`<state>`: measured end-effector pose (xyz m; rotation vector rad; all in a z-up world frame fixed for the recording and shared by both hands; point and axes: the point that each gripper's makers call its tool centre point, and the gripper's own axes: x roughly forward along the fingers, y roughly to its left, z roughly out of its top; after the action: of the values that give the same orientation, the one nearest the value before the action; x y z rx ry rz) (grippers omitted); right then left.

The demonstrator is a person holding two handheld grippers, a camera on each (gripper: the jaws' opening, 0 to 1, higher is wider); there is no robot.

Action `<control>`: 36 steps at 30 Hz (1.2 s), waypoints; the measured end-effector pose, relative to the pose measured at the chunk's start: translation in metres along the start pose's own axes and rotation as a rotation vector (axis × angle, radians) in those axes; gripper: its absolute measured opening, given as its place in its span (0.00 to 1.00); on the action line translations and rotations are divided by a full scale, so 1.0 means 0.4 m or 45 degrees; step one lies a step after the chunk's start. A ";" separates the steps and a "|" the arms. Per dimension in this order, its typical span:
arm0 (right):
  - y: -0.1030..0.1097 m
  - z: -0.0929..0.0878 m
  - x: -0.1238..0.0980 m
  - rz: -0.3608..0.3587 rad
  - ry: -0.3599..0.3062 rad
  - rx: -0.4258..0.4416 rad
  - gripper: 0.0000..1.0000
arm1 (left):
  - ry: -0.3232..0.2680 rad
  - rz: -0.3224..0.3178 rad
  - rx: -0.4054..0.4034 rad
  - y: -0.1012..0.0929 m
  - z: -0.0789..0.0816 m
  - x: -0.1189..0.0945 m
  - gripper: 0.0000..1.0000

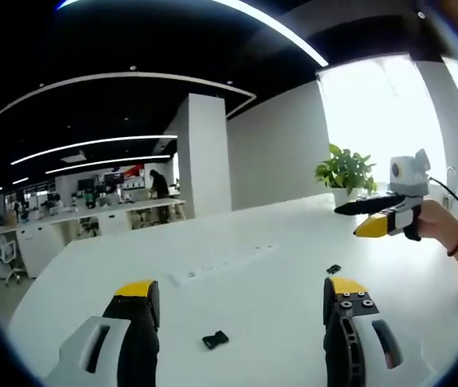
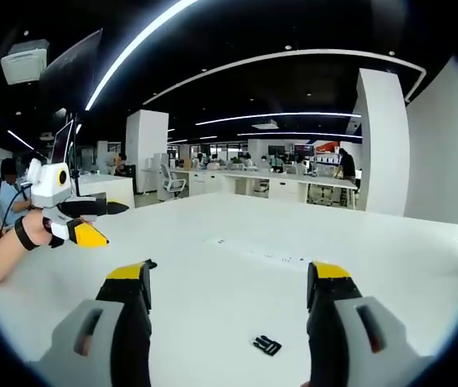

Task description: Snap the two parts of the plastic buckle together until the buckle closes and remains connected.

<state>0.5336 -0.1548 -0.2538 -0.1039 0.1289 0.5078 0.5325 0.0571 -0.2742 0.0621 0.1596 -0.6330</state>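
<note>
So, nothing grabbed yet. Left tool (image 1: 241,302) spread wide and released, hovering low over the table (image 1: 277,314), one buckle half (image 1: 215,339) lying right between its jaws, probably lined up for a pick. Other half (image 1: 334,269) further out, well apart from the first. Right tool (image 2: 229,282) also released, the first half (image 2: 267,346) seen near its jaws. Further back, right tool (image 1: 372,226) in left gripper view, held level in a hand (image 1: 447,230). Plant (image 1: 346,171) way behind.

Open office: white table (image 1: 237,306), dark ceiling (image 2: 237,32), bright window (image 1: 382,113).
</note>
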 end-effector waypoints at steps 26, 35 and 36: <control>-0.020 0.007 0.024 -0.016 -0.002 -0.010 0.78 | 0.012 -0.022 0.033 -0.001 0.001 0.023 0.84; -0.019 -0.004 0.026 -0.012 0.012 -0.015 0.78 | 0.000 -0.019 0.020 0.007 0.005 0.032 0.84; -0.020 -0.005 0.025 -0.016 0.009 -0.011 0.78 | -0.002 -0.024 0.020 0.006 0.006 0.032 0.84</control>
<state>0.5461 -0.1574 -0.2568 -0.1147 0.1327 0.4953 0.5445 0.0510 -0.2738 0.0754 0.1537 -0.6530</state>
